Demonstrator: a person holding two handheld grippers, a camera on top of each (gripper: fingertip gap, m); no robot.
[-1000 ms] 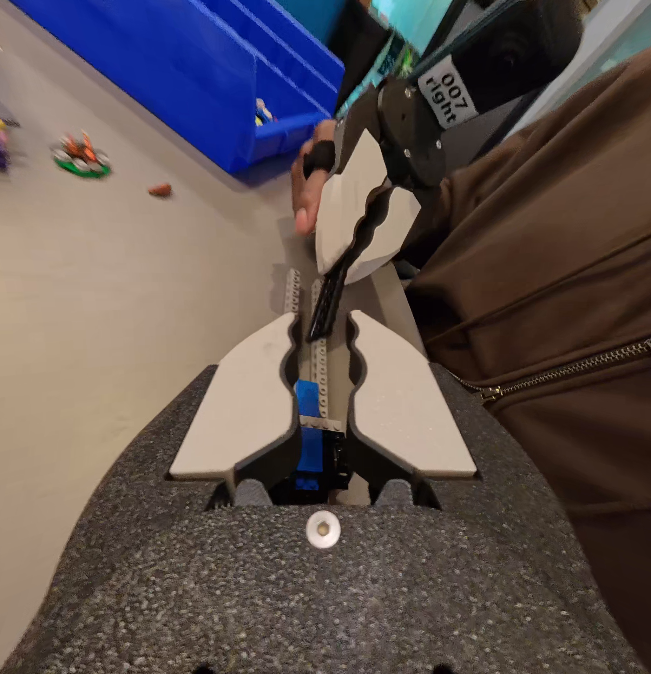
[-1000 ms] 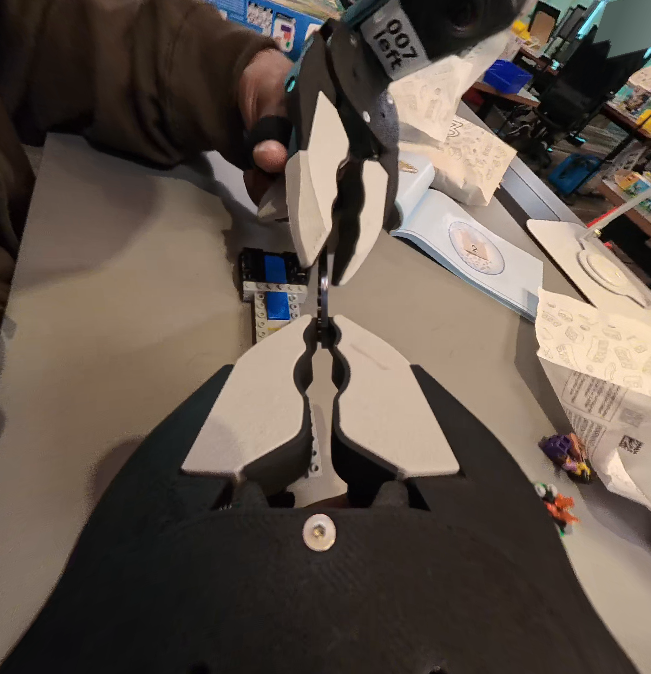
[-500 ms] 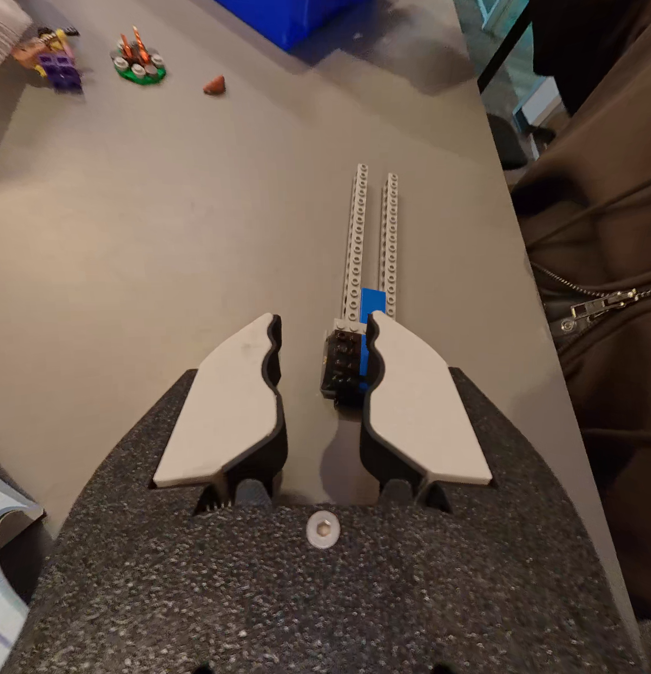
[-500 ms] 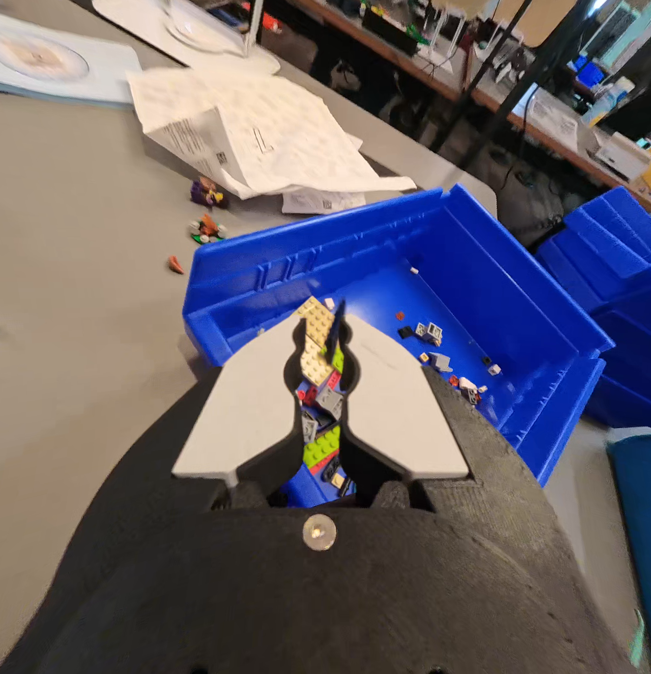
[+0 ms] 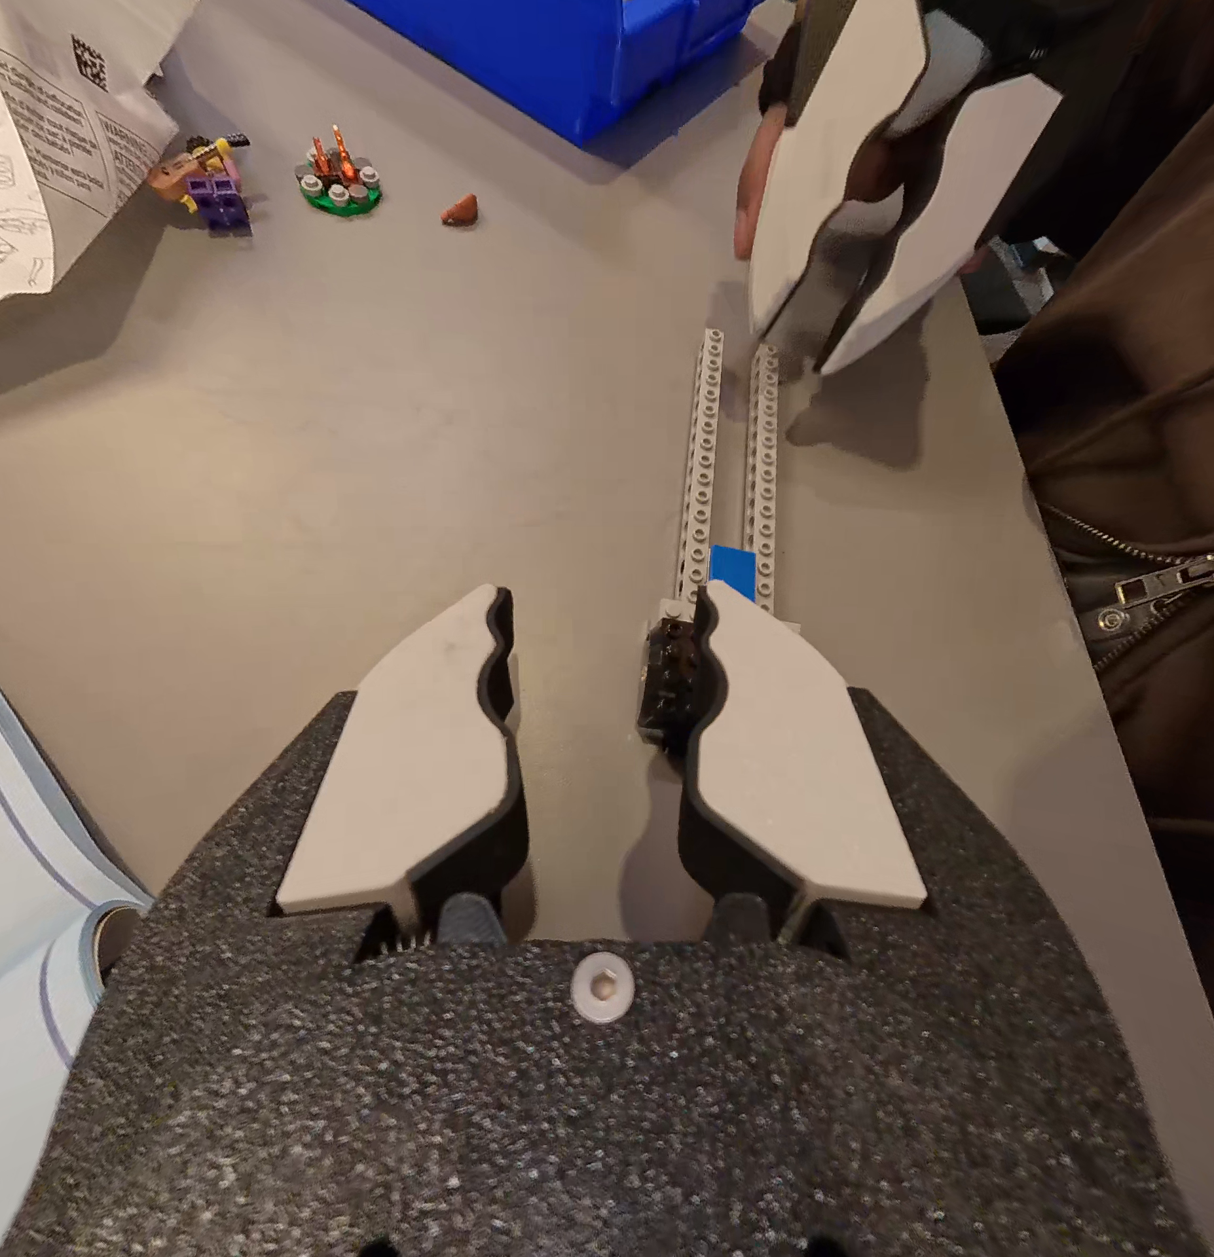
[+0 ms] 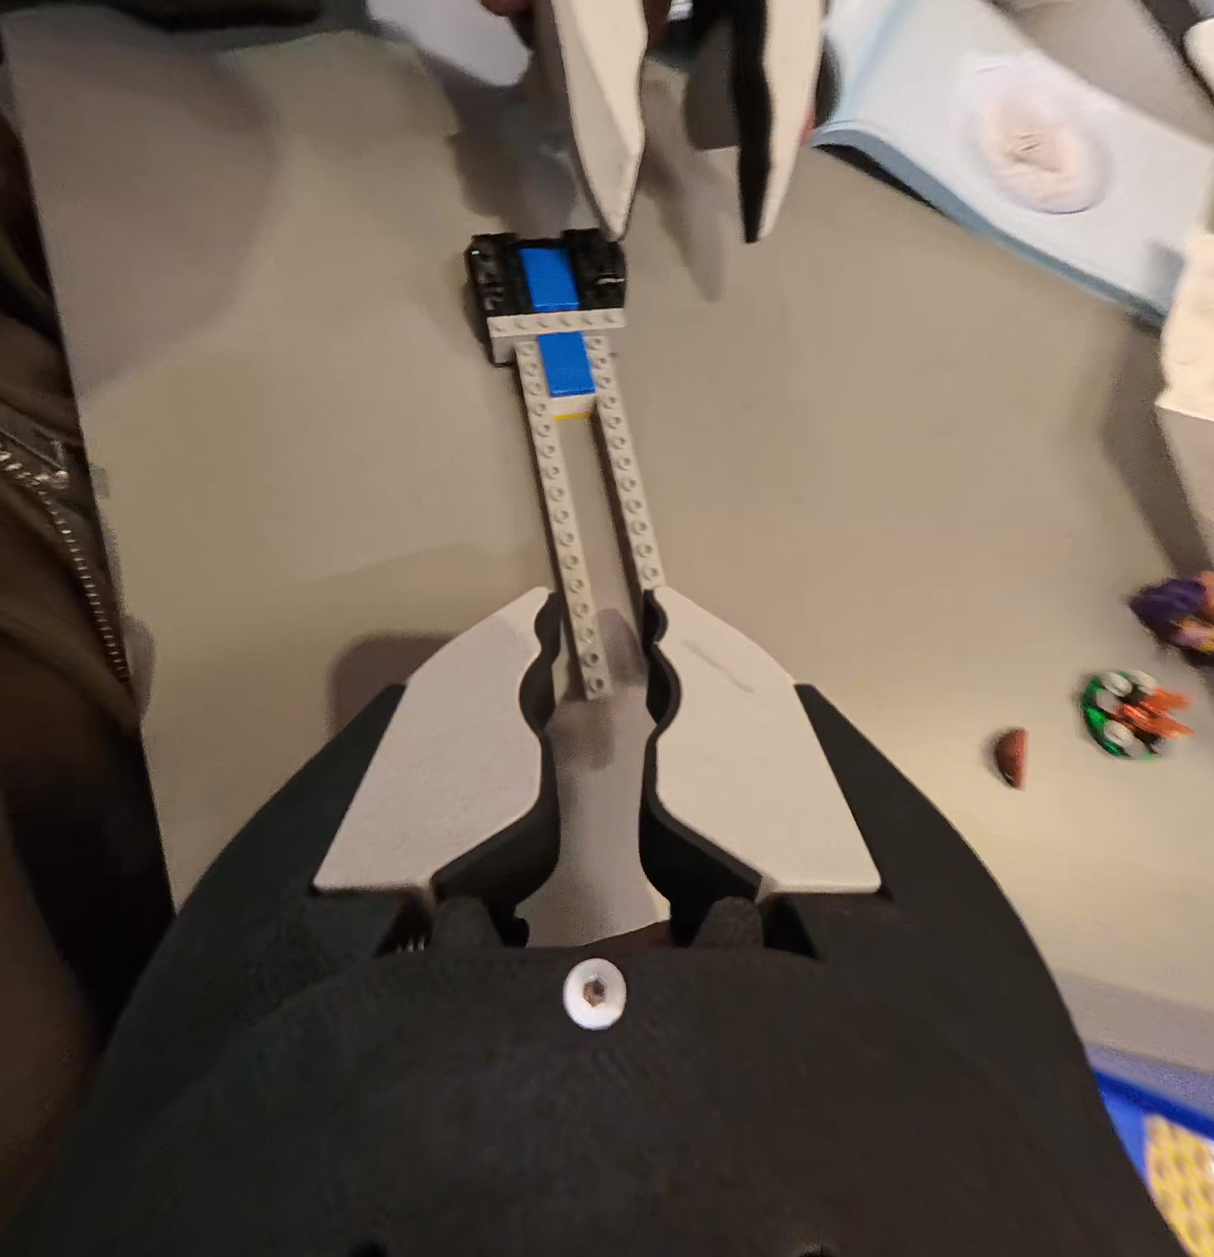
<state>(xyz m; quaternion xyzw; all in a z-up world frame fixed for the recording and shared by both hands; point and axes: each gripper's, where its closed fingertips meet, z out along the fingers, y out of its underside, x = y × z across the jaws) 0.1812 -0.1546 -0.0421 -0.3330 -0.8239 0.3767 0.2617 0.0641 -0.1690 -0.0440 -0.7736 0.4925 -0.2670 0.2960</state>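
A brick assembly lies flat on the grey table: two long grey studded beams (image 5: 706,476), a blue tile (image 5: 732,568) and a black block (image 5: 669,673). My left gripper (image 5: 601,612) is open and empty, and its right finger is just beside the black block. It shows at the top of the right wrist view (image 6: 686,228), over the black end (image 6: 495,272). My right gripper (image 6: 599,598) is open over the beams' (image 6: 570,530) free ends. One beam end shows between its fingers, with a gap to both pads. The right gripper also shows in the left wrist view (image 5: 795,350).
A blue bin (image 5: 556,54) stands at the back. A purple minifigure (image 5: 210,183), a green round campfire piece (image 5: 339,180) and a small brown piece (image 5: 461,209) lie loose. A printed paper sheet (image 5: 39,136) and a light blue booklet (image 6: 999,156) lie nearby. A person's brown jacket (image 5: 1135,476) is at the table edge. The gap from one gripper's tips to the other's is roughly 12 cm. The left tips stand about 4 cm off the blue tile (image 5: 732,568). My right wrist view (image 6: 571,375) looks at it from another angle.
My left gripper opened and the assembly it was around now lies on the table. My right gripper swung over the blue bin and back, opened, and the thin dark piece is gone from its tips.
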